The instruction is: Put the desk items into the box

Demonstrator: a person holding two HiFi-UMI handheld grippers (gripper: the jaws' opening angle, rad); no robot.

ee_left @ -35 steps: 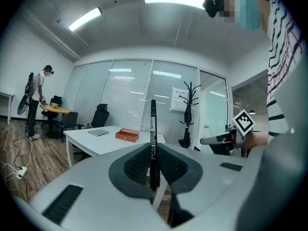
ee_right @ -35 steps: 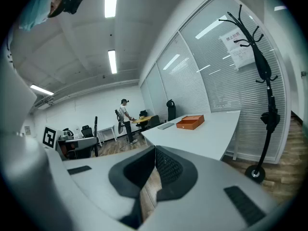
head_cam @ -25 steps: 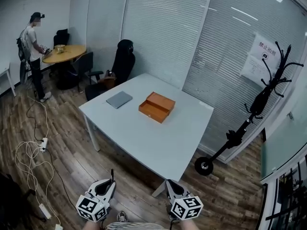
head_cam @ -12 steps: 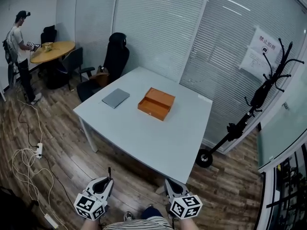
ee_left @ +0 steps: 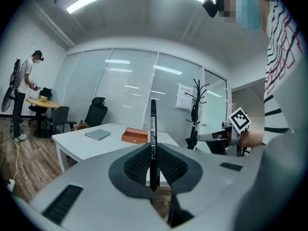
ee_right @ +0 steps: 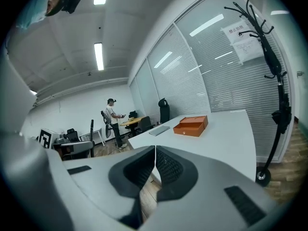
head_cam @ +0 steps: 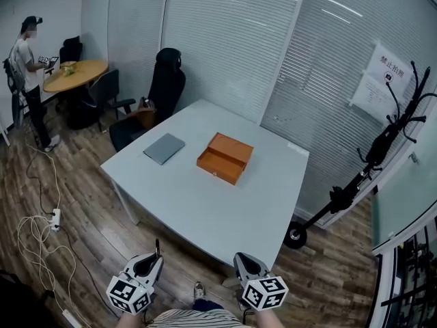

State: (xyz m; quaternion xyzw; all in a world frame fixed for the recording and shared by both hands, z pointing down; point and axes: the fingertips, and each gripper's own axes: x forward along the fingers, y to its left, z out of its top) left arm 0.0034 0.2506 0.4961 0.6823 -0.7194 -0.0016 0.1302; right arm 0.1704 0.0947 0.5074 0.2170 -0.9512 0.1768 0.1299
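As L hand-held gripper (ee_left: 153, 170) pinches slim pen (ee_left: 153, 129), flat orange box (head_cam: 225, 158)

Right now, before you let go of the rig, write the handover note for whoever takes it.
Grippers: the left gripper is shut on a black pen, held upright. The right gripper is shut with nothing between its jaws.
Things: the orange box sits mid-table, with the grey notebook to its left, apart from it. I can't tell whether the box is open.
Done: the pen is in hand.
Left: both grippers hang over the floor, short of the table. Step up and put the pen in the box, then likely the notebook.
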